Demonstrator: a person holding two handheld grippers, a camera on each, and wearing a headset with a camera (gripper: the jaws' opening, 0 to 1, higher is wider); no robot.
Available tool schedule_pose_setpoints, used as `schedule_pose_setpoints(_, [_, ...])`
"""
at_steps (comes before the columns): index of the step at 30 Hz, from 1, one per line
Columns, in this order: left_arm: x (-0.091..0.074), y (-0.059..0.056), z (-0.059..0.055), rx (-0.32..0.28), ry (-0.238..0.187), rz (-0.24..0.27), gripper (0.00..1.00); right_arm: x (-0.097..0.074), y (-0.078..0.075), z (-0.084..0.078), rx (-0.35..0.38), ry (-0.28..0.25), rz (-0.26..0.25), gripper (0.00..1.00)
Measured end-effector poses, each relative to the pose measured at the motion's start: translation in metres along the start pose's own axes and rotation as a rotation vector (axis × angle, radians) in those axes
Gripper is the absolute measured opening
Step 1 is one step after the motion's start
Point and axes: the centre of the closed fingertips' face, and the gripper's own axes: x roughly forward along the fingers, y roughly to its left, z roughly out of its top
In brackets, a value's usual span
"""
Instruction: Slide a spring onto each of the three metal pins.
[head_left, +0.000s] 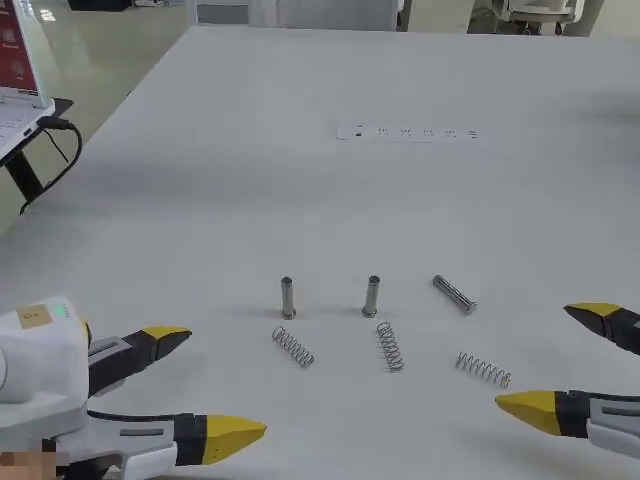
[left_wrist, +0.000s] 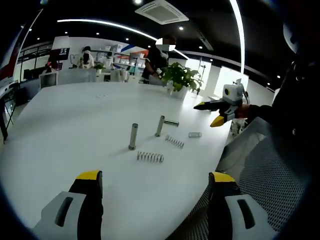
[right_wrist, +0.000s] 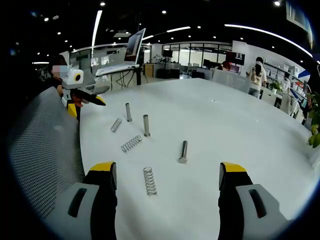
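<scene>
Workbench: broad white matt tabletop (head_left: 200, 200), with an open-plan office beyond. Pins, three, short silvery metal cylinders, in a row towards my edge: left pin (head_left: 287, 298) upright; middle pin (head_left: 372, 296) upright; right pin (head_left: 454, 293) lying on its side at an angle. Springs, three, small coils of steel wire, all flat on the tabletop, each off its pin: left spring (head_left: 293, 347) just in front of the left pin; middle spring (head_left: 389, 346) just in front of the middle pin; right spring (head_left: 483, 369) near the fallen pin, apart from it. Left gripper (head_left: 228, 383), grey with yellow tips, low at my left; I read its jaws as spread wide, gripping nothing. Right gripper (head_left: 531, 356), same pattern, low at my right beside the right spring, jaws likewise apart and unloaded. Sundries: white power strip (head_left: 410, 132) farther up the tabletop; laptop (head_left: 15, 80) off the bench's left side.
</scene>
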Motion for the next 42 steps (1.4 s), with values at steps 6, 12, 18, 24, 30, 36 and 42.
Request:
schedule_pose_setpoints(6, [0.004, 0.001, 0.001, -0.004, -0.002, -0.008, 0.83, -0.001, 0.002, -0.004, 0.005, 0.011, -0.002, 0.85])
schedule_pose_setpoints(12, [0.007, 0.0, 0.006, -0.004, -0.014, -0.015, 0.82, -0.003, 0.004, -0.007, 0.011, 0.013, -0.008, 0.85])
schedule_pose_setpoints(18, [0.009, -0.005, 0.002, 0.004, 0.003, -0.027, 0.81, -0.004, 0.005, -0.009, 0.018, 0.015, -0.012, 0.84])
schedule_pose_setpoints(24, [0.009, -0.005, 0.002, 0.001, -0.002, -0.025, 0.8, -0.003, 0.008, -0.01, 0.017, 0.017, -0.009, 0.84])
schedule_pose_setpoints(30, [0.009, -0.005, 0.0, -0.006, -0.002, -0.024, 0.8, -0.002, 0.01, -0.011, 0.018, 0.021, -0.001, 0.84])
schedule_pose_setpoints(36, [0.009, -0.005, 0.0, -0.01, -0.003, -0.025, 0.79, -0.001, 0.008, -0.01, 0.016, 0.024, 0.0, 0.83])
schedule_pose_setpoints(42, [0.009, -0.005, 0.0, -0.01, -0.001, -0.025, 0.79, 0.0, 0.008, -0.011, 0.017, 0.027, 0.004, 0.83])
